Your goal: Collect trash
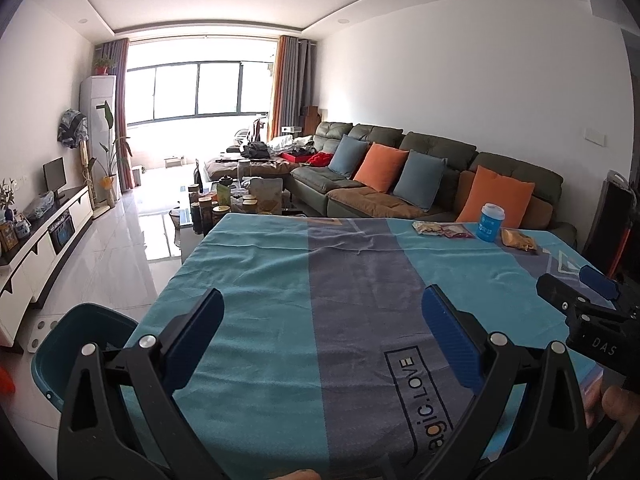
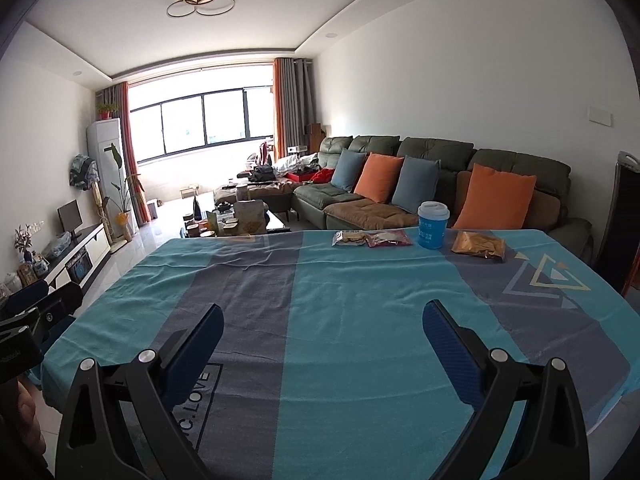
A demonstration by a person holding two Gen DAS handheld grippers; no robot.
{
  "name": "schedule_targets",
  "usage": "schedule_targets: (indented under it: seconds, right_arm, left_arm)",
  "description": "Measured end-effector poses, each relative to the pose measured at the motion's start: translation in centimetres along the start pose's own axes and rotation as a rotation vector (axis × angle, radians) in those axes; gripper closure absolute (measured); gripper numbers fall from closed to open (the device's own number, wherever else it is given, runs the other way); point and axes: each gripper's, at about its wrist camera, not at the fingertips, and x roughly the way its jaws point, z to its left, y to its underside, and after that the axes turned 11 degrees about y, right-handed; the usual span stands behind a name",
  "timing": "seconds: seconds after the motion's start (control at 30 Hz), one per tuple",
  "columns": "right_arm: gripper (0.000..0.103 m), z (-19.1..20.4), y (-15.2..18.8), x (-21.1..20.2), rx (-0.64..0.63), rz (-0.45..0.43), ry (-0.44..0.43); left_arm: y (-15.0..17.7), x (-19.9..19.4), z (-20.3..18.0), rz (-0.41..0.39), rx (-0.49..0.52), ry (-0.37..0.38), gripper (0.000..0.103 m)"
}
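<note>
On the far right of the table lie a blue paper cup with a white lid, a pale snack wrapper, a dark red wrapper and a yellow-brown wrapper. The cup and wrappers also show in the left wrist view. My left gripper is open and empty over the near edge of the table. My right gripper is open and empty over the near middle, well short of the trash. A teal bin stands on the floor left of the table.
The table carries a blue and grey striped cloth. A green sofa with orange and blue cushions runs behind it. A cluttered coffee table stands beyond the far edge. A TV cabinet lines the left wall.
</note>
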Motion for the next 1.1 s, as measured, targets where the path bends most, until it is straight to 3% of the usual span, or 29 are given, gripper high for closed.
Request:
schedule_targets:
  seconds: [0.37,0.8,1.1]
  right_arm:
    - [0.007,2.0,1.3,-2.9,-0.050,-0.120,-0.015]
    - [0.007,1.4,2.3,-4.8,-0.038,-0.204,-0.003]
    - [0.007,1.2,2.4,-4.9,-0.041,-0.203,0.000]
  left_arm:
    - [1.4,-1.6,-0.5,-0.083,0.034,-0.040,0.005]
    - [2.3,-3.7,-1.7,-0.182,0.030,-0.009,0.005]
    - [2.4,-3.9,-2.0,-0.188,0.035,-0.016,0.005]
